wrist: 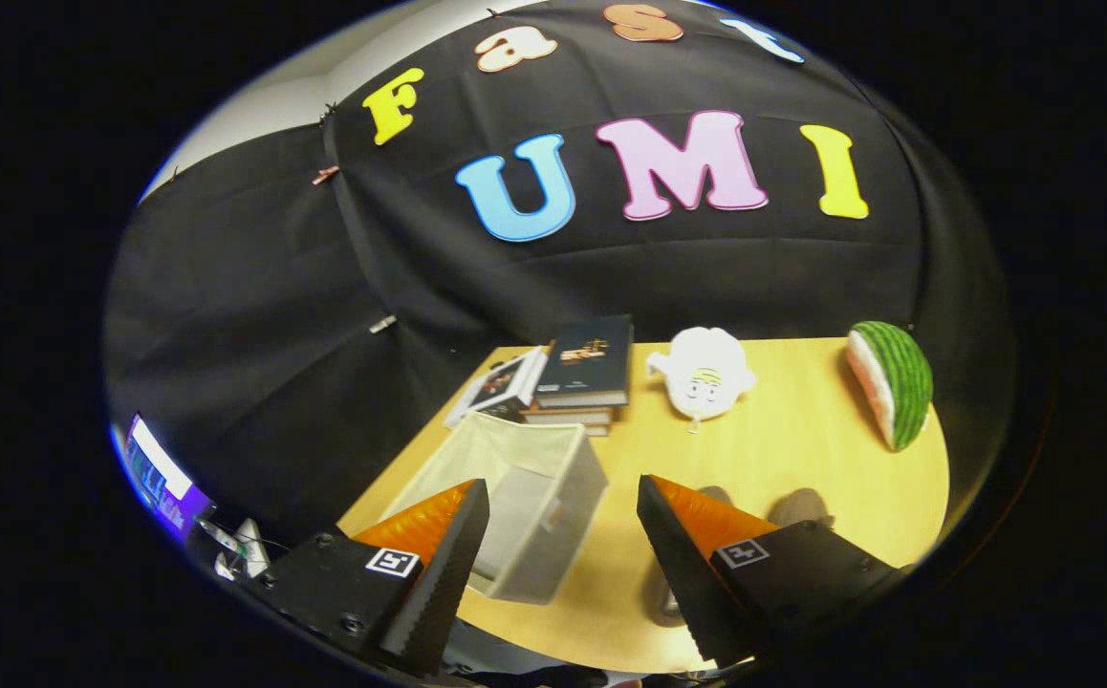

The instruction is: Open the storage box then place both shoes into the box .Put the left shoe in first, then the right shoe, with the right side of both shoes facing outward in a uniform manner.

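Note:
A pale translucent storage box point(542, 506) stands on the wooden table point(792, 449), just ahead of my left finger and partly between the fingers. I cannot tell whether its top is open or covered. Two grey-brown shoes lie to the right of the box. One shoe point(661, 594) is mostly hidden behind my right finger, and the toe of the other shoe point(802, 505) shows beyond that finger. My gripper point(563, 481) hangs above the table with its fingers wide apart and nothing between them.
A stack of books point(584, 368) with a tilted magazine beside it sits behind the box. A white plush toy point(705, 373) and a watermelon slice toy point(893, 382) lie at the table's far side. A lit screen point(157, 473) and cables sit off to the left.

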Tool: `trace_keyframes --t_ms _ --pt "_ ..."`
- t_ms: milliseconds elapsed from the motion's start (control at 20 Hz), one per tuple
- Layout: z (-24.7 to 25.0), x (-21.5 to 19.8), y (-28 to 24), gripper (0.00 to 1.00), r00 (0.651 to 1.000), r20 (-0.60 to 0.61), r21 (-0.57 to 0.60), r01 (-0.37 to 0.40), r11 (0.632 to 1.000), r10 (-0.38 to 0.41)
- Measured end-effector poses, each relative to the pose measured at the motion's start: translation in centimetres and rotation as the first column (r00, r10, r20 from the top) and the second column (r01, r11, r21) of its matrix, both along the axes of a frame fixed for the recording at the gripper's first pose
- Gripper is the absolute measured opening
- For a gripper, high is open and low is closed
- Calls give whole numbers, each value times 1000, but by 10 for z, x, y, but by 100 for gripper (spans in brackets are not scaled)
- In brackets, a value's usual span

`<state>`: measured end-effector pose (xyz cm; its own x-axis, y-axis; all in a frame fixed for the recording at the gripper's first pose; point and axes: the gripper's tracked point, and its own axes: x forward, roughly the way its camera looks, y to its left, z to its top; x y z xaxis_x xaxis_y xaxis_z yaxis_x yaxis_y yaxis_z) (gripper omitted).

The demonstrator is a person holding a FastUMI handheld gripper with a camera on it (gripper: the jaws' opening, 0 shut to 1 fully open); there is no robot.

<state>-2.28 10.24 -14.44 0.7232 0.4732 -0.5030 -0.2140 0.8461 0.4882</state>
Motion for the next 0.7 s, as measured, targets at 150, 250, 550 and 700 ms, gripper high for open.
trace_keyframes --t_ms 150,250,550,700 --pt "-55 -15 -36 95 998 -66 -111 8 994 -15" --pt "-95 -27 -45 88 991 -135 -148 -14 989 -6" --pt "-195 -44 -39 62 963 -271 -198 -56 979 0" --pt "-220 -30 -33 62 953 -304 -230 -69 971 -4"
